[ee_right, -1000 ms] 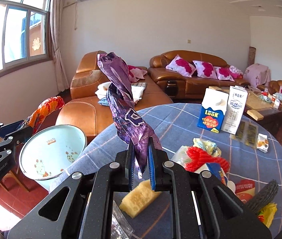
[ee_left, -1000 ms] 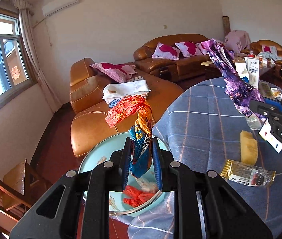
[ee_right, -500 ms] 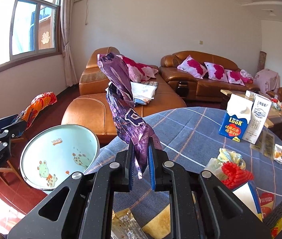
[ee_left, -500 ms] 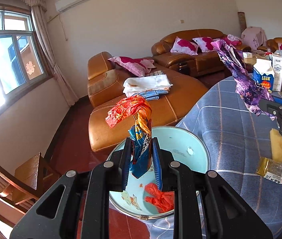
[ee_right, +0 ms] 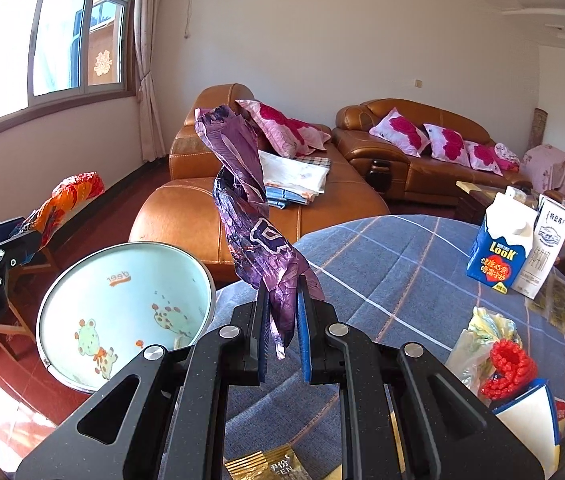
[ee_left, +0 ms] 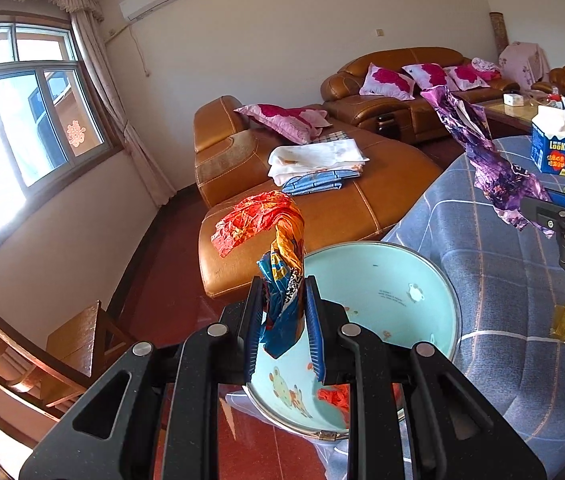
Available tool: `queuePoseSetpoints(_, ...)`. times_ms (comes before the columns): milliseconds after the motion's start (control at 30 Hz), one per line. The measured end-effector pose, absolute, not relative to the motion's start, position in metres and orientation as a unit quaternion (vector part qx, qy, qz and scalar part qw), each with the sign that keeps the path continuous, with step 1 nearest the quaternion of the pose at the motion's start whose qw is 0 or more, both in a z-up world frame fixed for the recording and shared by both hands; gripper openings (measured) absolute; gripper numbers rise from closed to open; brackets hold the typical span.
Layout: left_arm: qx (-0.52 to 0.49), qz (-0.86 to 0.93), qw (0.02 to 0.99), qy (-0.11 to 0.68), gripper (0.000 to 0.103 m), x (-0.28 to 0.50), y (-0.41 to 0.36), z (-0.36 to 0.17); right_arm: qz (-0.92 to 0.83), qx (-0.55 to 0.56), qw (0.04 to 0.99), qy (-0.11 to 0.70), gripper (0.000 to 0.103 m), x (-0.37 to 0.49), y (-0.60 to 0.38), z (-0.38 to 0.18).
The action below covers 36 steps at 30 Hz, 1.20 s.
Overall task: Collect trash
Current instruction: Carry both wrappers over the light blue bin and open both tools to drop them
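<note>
Two pieces of trash are held at once, and the step in hand is judged to be the carrying of both to the pale blue basin (ee_left: pixel 382 280) that sits at the edge of the worktop (ee_left: pixel 502 280), which is covered in a blue checked cloth. In the left wrist view, the left gripper (ee_left: pixel 284 320) is seen with its fingers clenched on an orange and blue wrapper (ee_left: pixel 278 248); the wrapper is crumpled and twisted, standing up from the fingers and flopping over to the left at its top, directly in front of the basin's rim. In the right wrist view, the right gripper (ee_right: pixel 284 336) is seen with its fingers clamped on a purple wrapper (ee_right: pixel 250 216), a long, creased foil strip rising upright and bearing white lettering. The basin is shown tilted toward the cameras, printed inside with cartoon frogs, and a scrap of red trash (ee_left: pixel 336 396) already lies near its lower rim. The next move is judged to call for each wrapper to be brought over the basin's mouth and the fingers to be released, so that the light foil drops inside and does not cling or drift to the floor. More litter is left on the worktop: a gold packet (ee_right: pixel 266 466), a red mesh bundle (ee_right: pixel 510 364), and two milk cartons (ee_right: pixel 518 248) standing side by side.
</note>
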<state>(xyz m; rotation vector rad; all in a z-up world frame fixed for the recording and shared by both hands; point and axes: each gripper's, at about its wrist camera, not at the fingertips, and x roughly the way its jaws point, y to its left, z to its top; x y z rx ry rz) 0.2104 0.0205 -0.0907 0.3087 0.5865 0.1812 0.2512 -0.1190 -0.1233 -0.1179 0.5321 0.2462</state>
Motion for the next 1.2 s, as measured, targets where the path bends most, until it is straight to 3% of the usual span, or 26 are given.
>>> queuePoseSetpoints(833, 0.163, 0.090, 0.932, 0.310, 0.021, 0.219, 0.029, -0.100, 0.166, -0.137, 0.936, 0.277, 0.014, 0.255, -0.080, -0.131)
queuePoseSetpoints(1067, 0.162, 0.081, 0.933, 0.312, 0.047, 0.219, 0.030, -0.105, 0.179, -0.151, 0.932, 0.276, 0.028, 0.253, -0.074, -0.133)
queuePoseSetpoints(1200, 0.159, 0.081, 0.933, 0.314, 0.051, 0.219, 0.030, -0.106, 0.178, -0.149, 0.933, 0.274, 0.031, 0.253, -0.074, -0.133)
